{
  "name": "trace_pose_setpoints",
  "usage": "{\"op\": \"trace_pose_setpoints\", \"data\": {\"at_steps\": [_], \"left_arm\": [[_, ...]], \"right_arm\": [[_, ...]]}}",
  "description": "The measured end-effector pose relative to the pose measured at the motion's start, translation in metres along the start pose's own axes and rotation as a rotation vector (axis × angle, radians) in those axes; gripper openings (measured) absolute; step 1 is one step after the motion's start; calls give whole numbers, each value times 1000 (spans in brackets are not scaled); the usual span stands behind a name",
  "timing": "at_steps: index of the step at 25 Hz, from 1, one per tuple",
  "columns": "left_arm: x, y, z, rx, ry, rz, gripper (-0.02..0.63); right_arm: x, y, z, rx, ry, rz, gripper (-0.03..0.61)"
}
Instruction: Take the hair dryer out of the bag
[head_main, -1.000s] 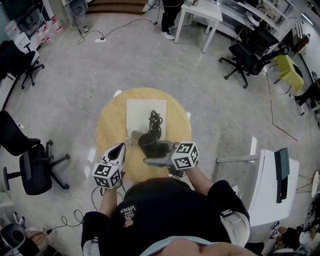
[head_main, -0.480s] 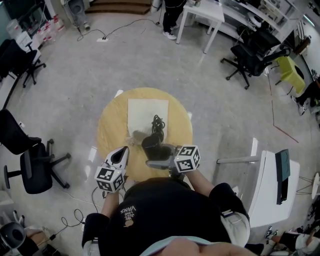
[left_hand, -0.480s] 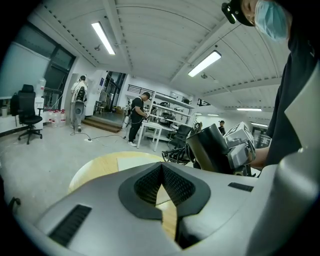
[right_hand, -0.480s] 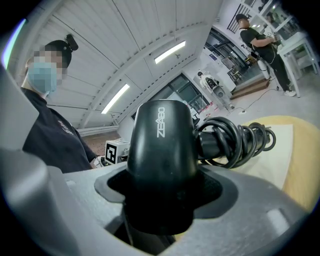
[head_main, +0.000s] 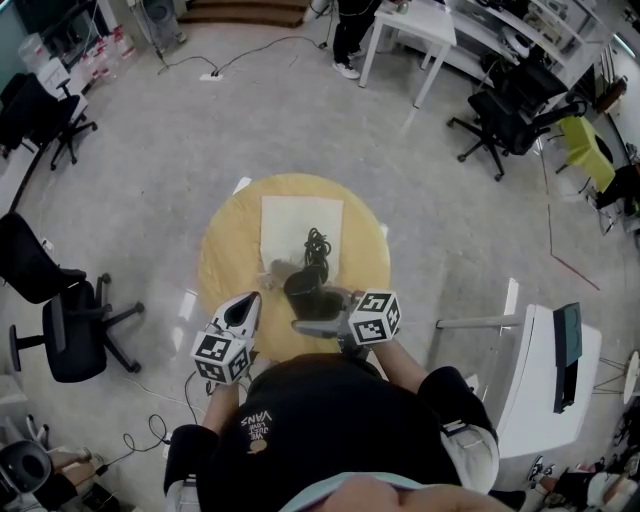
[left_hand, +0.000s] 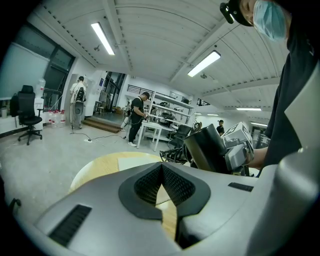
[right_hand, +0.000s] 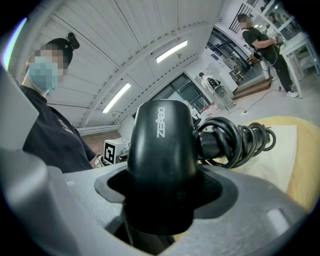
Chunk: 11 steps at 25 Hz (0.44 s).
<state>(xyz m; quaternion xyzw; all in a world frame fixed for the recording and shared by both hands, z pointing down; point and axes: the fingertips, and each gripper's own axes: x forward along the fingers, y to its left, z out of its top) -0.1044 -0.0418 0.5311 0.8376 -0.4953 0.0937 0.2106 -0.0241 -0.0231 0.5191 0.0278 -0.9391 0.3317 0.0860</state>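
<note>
Head view: a round wooden table (head_main: 225, 255) stands in front of the person, and a flat cream bag (head_main: 285, 220) lies on its far half. The hair dryer (head_main: 303, 290) is outside the bag, near the table's front edge. Its coiled black cord (head_main: 317, 247) trails away from it across the bag. The right gripper (head_main: 298, 323) reaches in from the right and holds the dryer's black body. From this steep angle it cannot be told whether the dryer rests on the wood or hangs just above it. The left gripper (head_main: 247, 299) is over the table's near-left rim, to the left of the dryer and apart from it.

Left gripper view: the jaws are pressed together, ribbed pads meeting, with nothing between them. The dryer's barrel and the right gripper appear to the right.

Right gripper view: the jaws clamp the dryer's black body, which fills the gap between the pads. The cord bundle lies beyond it to the right, above the cream bag and the wood.

Surroundings: a black office chair (head_main: 60, 340) stands on the grey floor at the left, and a white desk (head_main: 545, 370) at the right.
</note>
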Motion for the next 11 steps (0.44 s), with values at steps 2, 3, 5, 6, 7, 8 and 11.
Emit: {"op": "trace_pose_setpoints", "data": {"at_steps": [2,3,5,6,7,8,11], "left_arm": [[0,2,0,0,-1,0,11],[0,2,0,-1,-2,0,12],[-1,3,0,-2,-3,-2,12],[-1,3,-1,-3,-3,-2,12],[-1,3,-1,-4,-4,-3,11],[-1,4,-1,-5,-5,-3,12],[-2,6,-3,-6,-5,-2,11]], "right_arm": [[2,0,2,0,-2,2,351],[2,0,2,2,-5,3,351],[3,0,2,11,-13,3,351],[3,0,2,13,-15,2,351],[4,-1,2,14,-15,0,351],[4,-1,1,15,-14,-1,351],[6,-1,-1,17,-12,-2,351]]}}
